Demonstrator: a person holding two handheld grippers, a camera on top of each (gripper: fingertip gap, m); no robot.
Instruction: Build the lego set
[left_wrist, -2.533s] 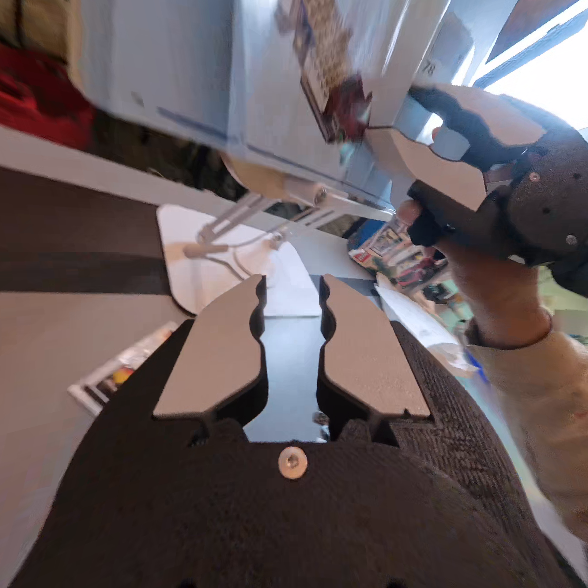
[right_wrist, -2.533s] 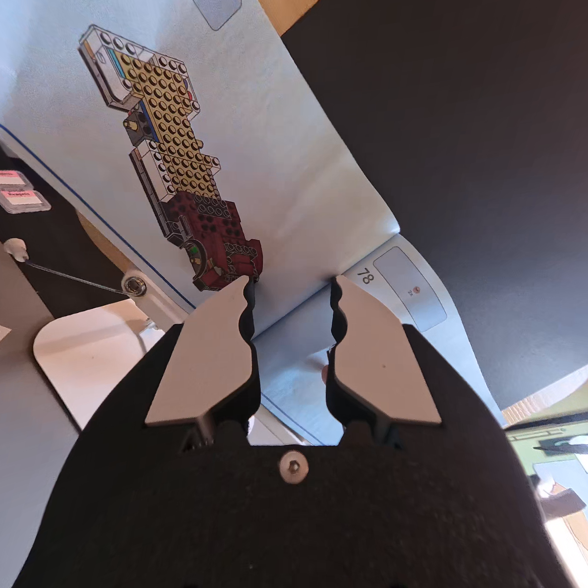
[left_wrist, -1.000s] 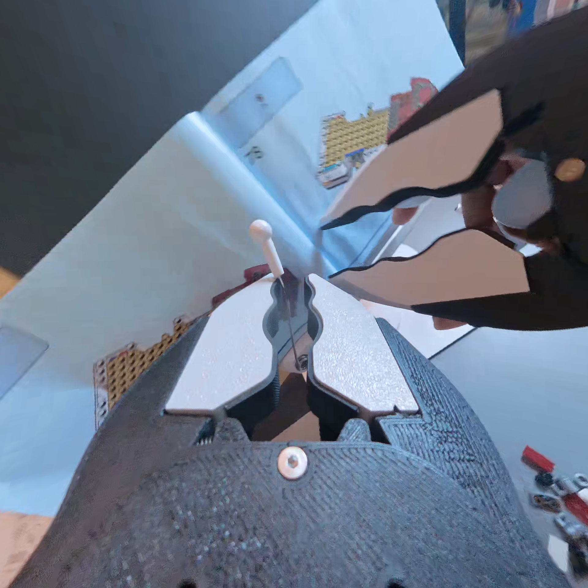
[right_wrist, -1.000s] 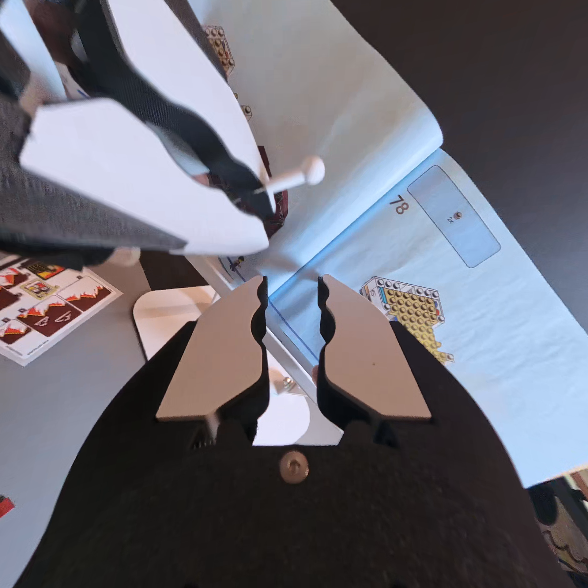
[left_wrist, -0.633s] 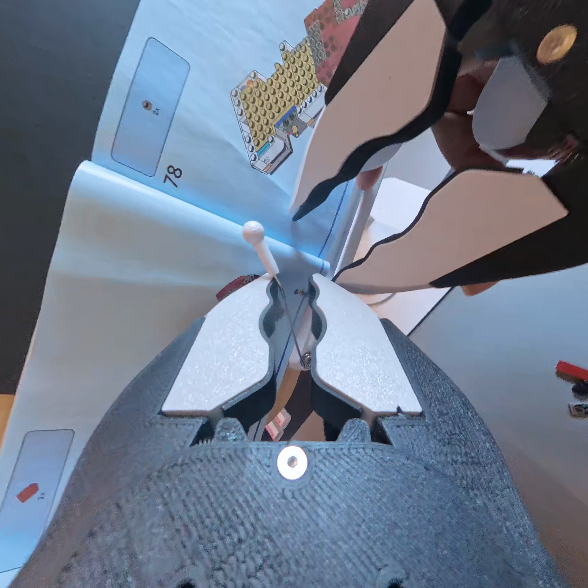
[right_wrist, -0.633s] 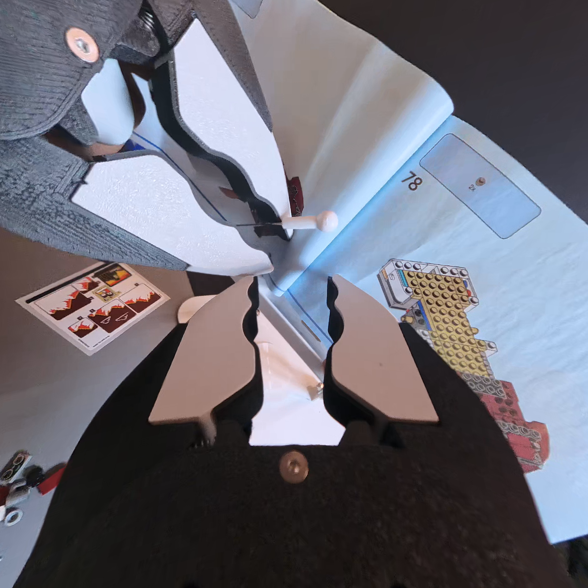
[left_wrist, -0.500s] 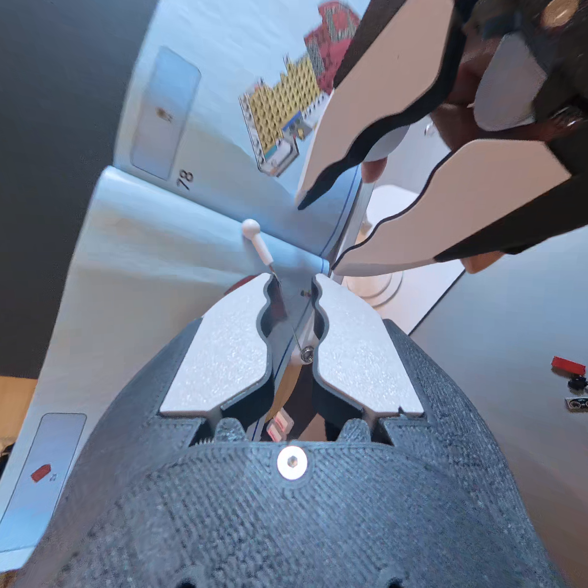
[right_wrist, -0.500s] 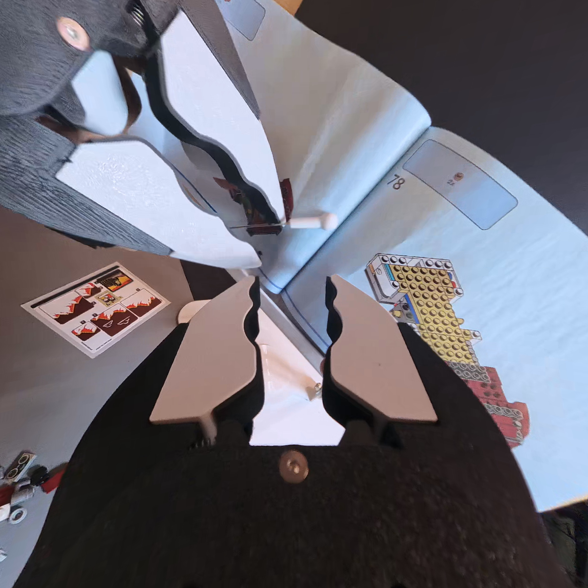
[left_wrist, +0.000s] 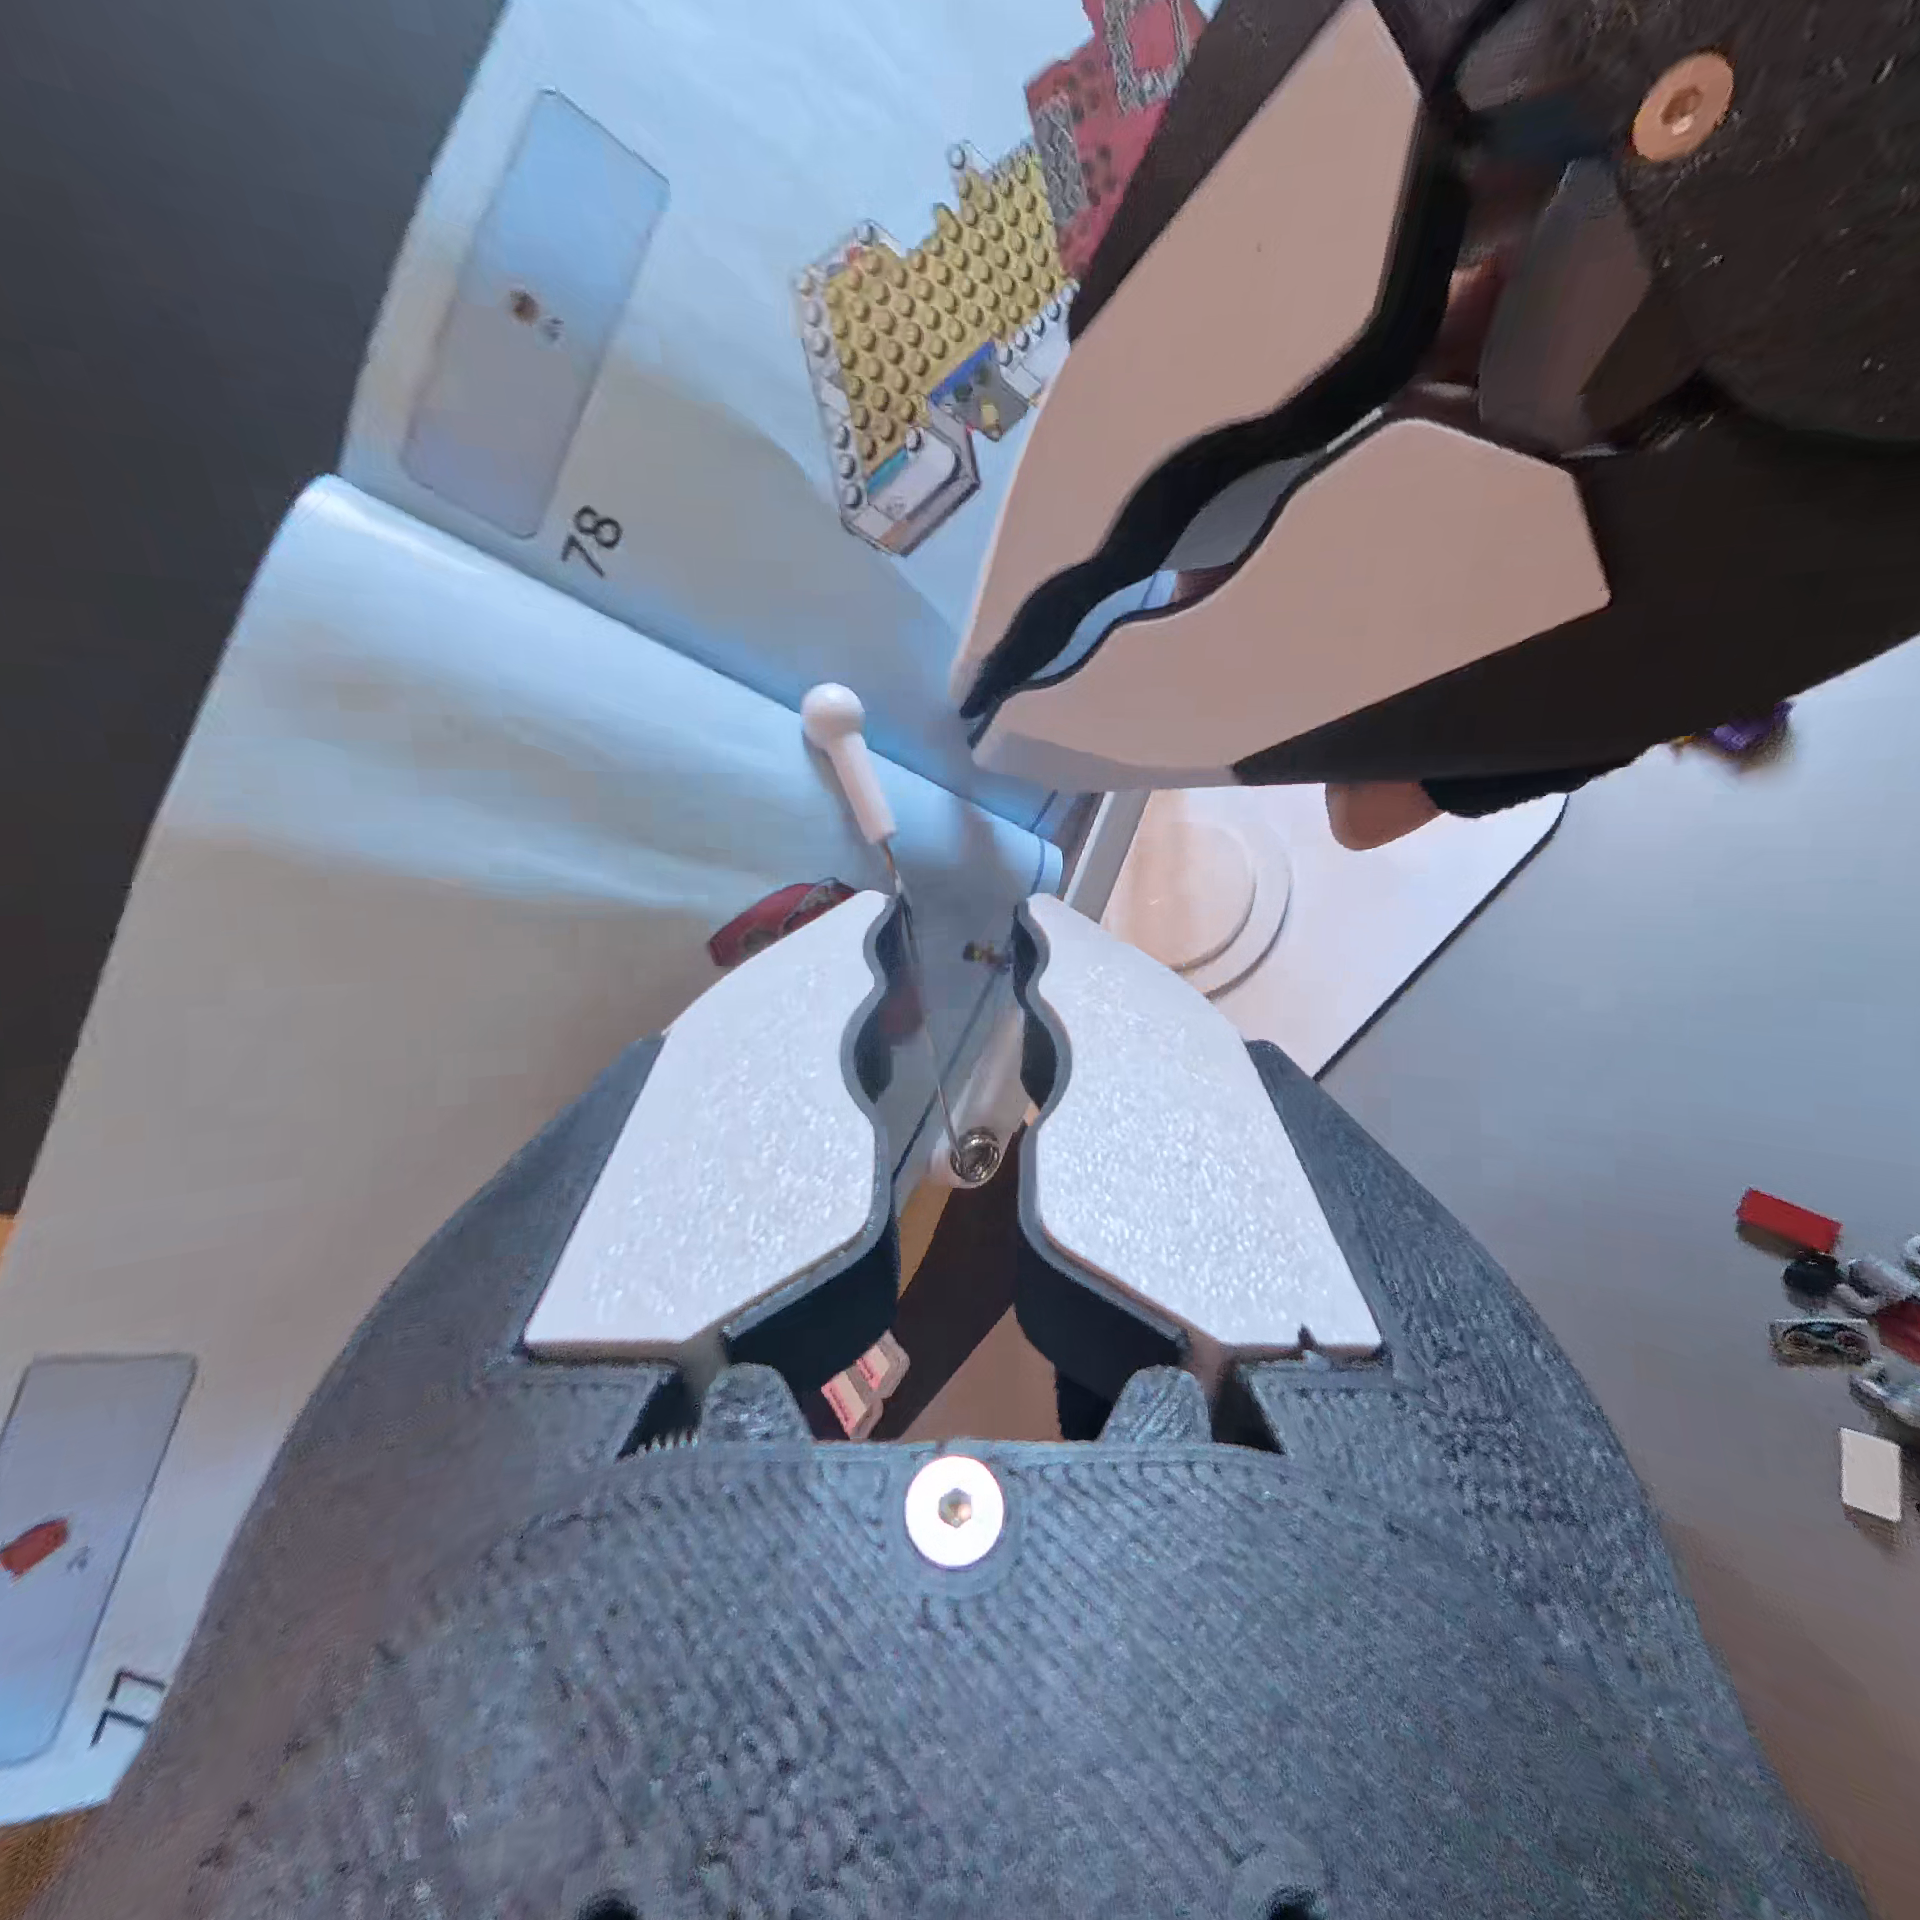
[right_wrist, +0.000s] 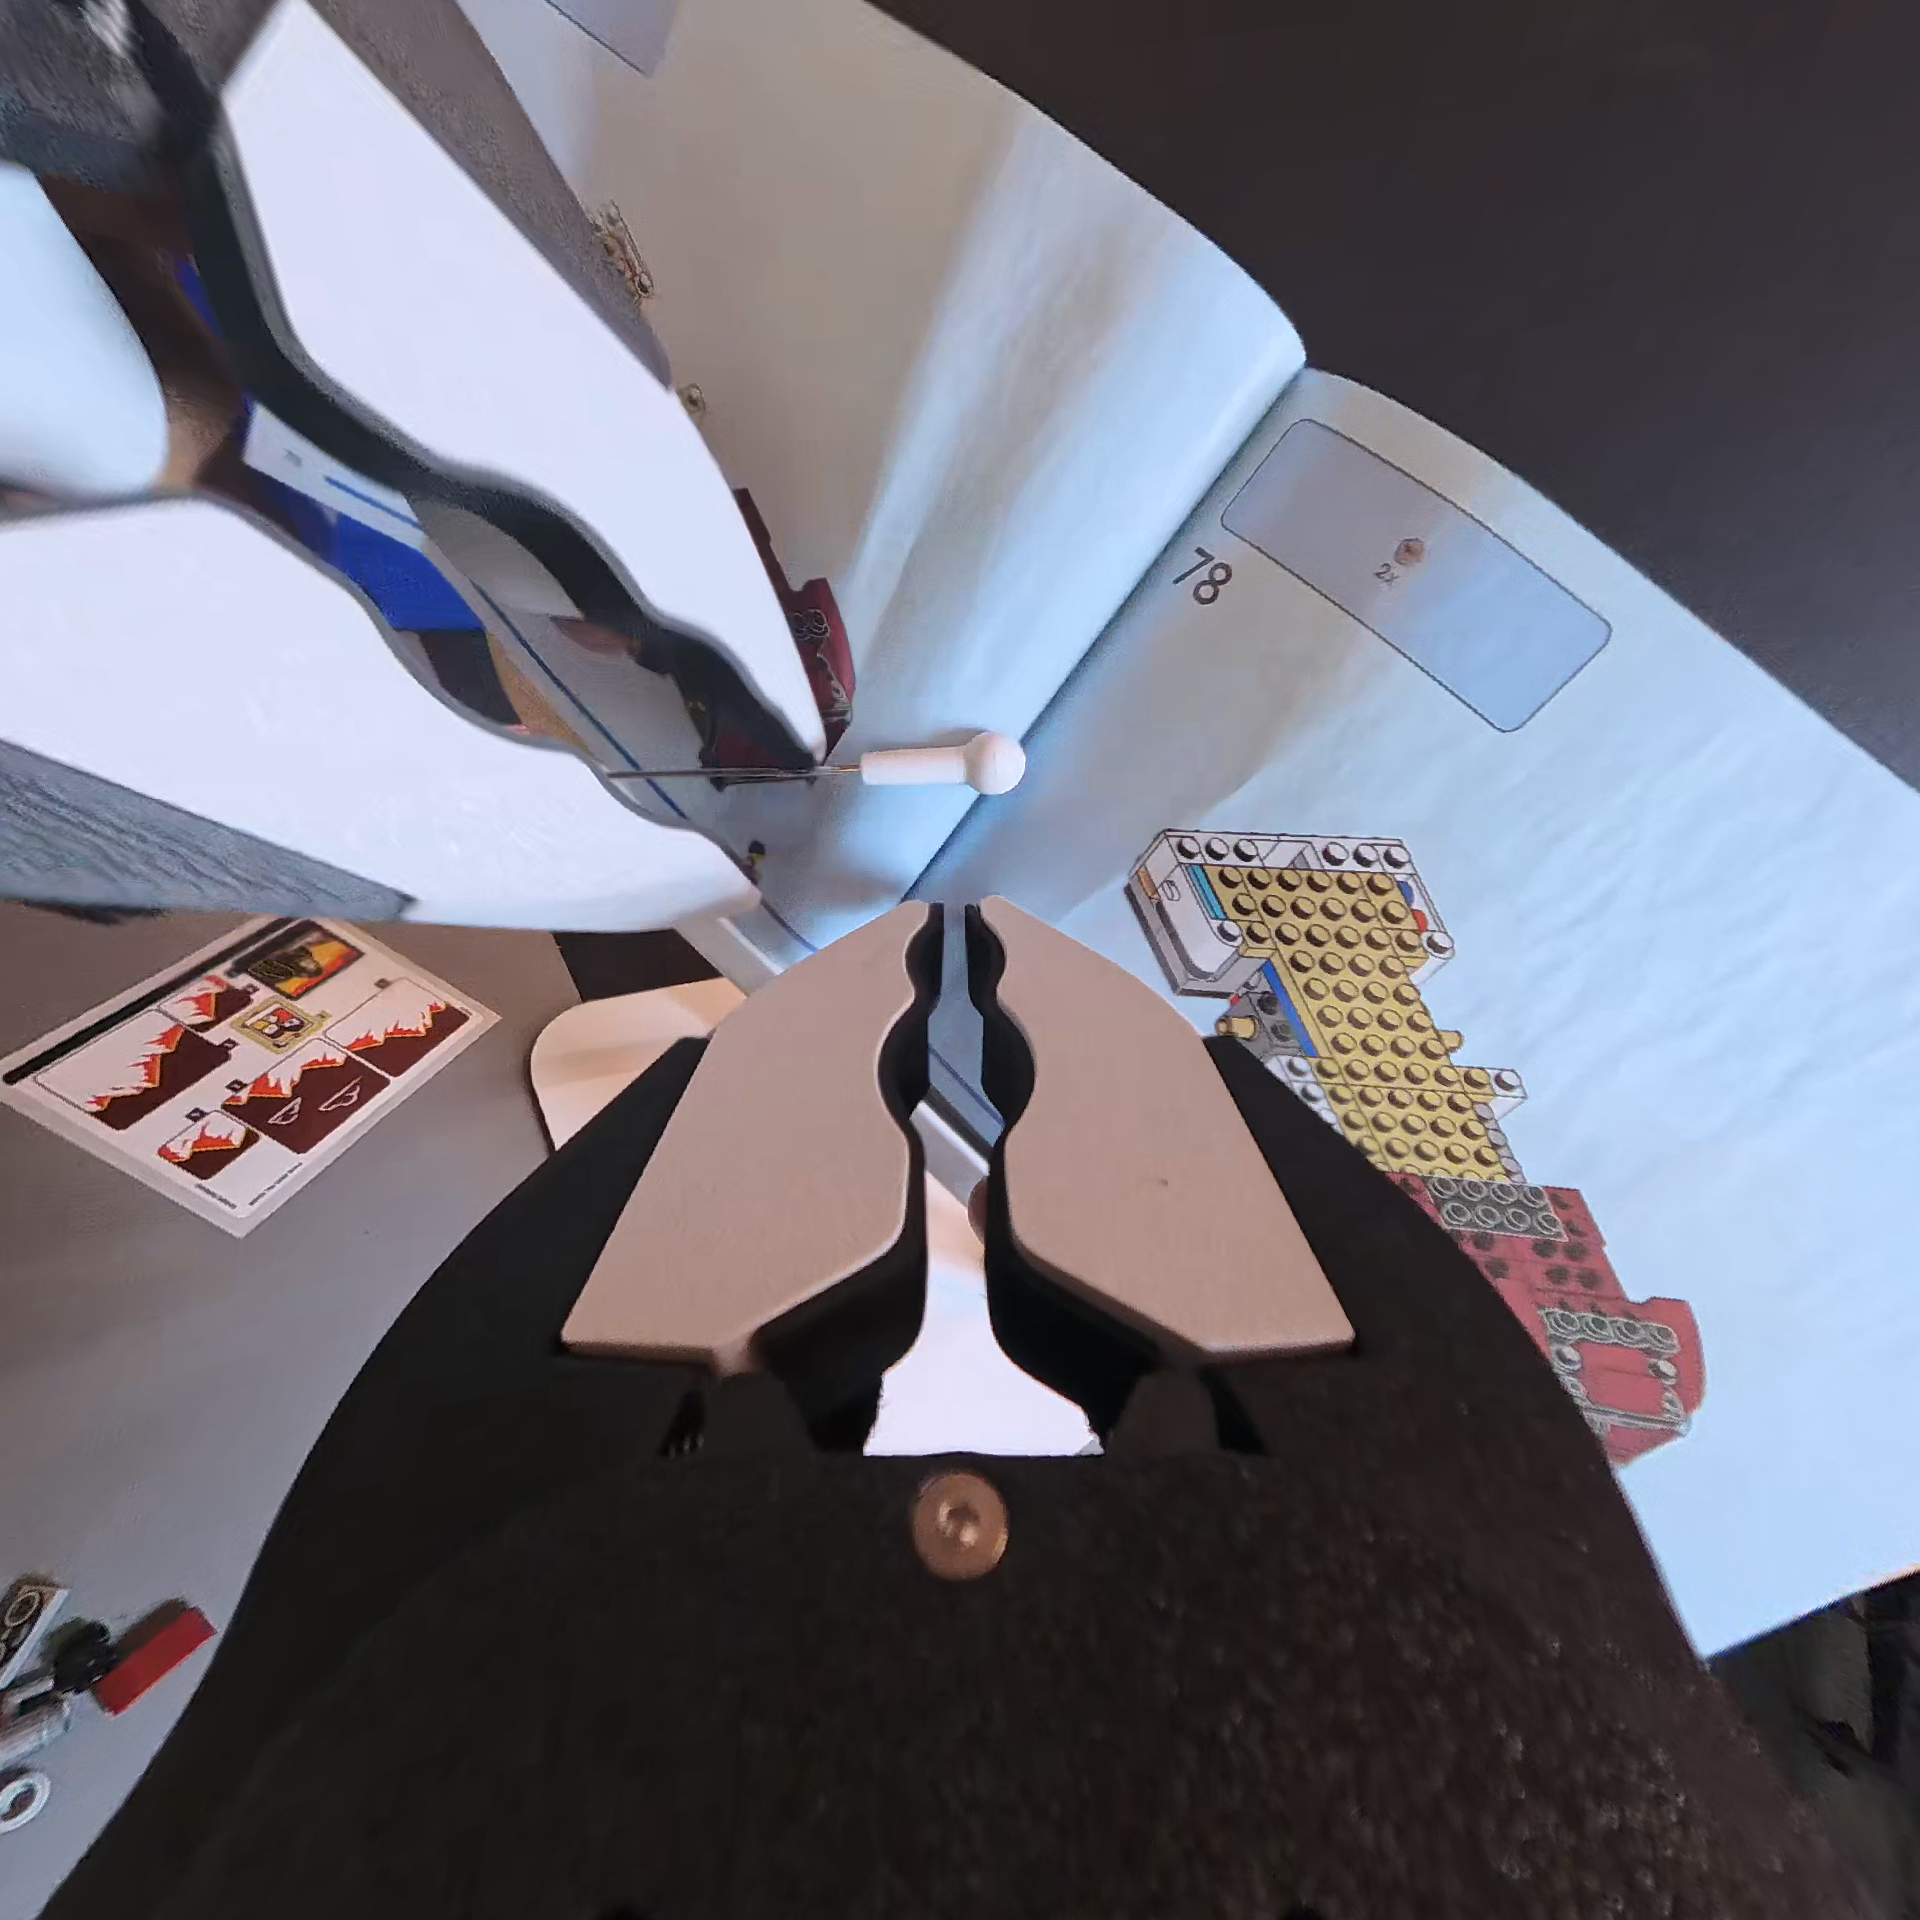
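The right gripper pinches the lower edge of a page of the open instruction booklet at frame centre. The left gripper, jaws spread, straddles the wire page-holder arm of the white book stand; a sticker sheet lies at left on the bench.

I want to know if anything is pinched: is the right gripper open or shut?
Shut: the right gripper has its fingertips pinched on the lower edge of the booklet page.

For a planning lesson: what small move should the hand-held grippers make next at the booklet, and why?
Probably nudge the wire clip aside with the left hand-held gripper, whose open fingers straddle it. The clip rests on the booklet close to the page edge that the right hand-held gripper pinches.
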